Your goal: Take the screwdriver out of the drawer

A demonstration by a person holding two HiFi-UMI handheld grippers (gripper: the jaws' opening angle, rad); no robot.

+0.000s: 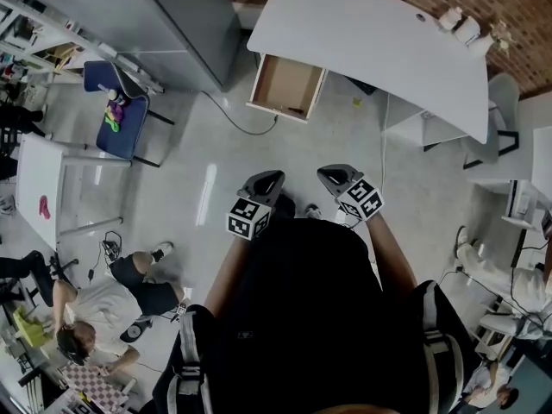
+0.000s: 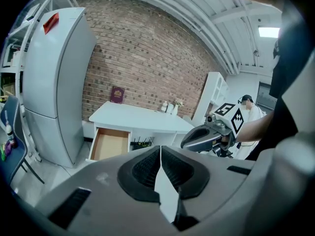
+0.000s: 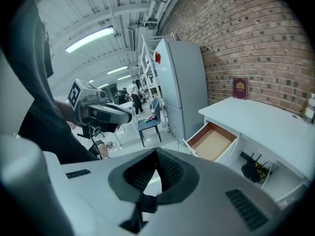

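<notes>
**Observer:** Standing well back from the white desk (image 1: pixel 371 33), you held both grippers low in front of you over the pale, glossy floor (image 1: pixel 207 188). The left gripper (image 2: pixel 160 149) and the right gripper (image 3: pixel 156 153) hung side by side, close to each other but apart.

**Operator:** How did my jaws stand?

**Observer:** On each gripper the two jaws were pressed together tip to tip, with nothing between them.

**Operator:** And the screwdriver?

**Observer:** You were far from it. The drawer (image 1: pixel 285 83) stood pulled open under the desk's end nearest the fridge (image 1: pixel 172 24), its tan bottom showing. A small dark shape (image 1: pixel 296 110) lay at the drawer's near edge, too small to tell whether it was the screwdriver.

**Operator:** What else was in the room?

**Observer:** The desk stood against the brick wall (image 2: pixel 147 58), with a dark red booklet (image 2: pixel 116 94) propped upright at the back and a few pale bottles (image 1: pixel 461 26) at the far end. A cable (image 1: pixel 246 128) curled over the floor below the drawer. A blue chair (image 1: pixel 121 110) with bright small things on its seat stood beside the fridge, and a person (image 1: pixel 112 304) sat on the floor off to your left.
</notes>
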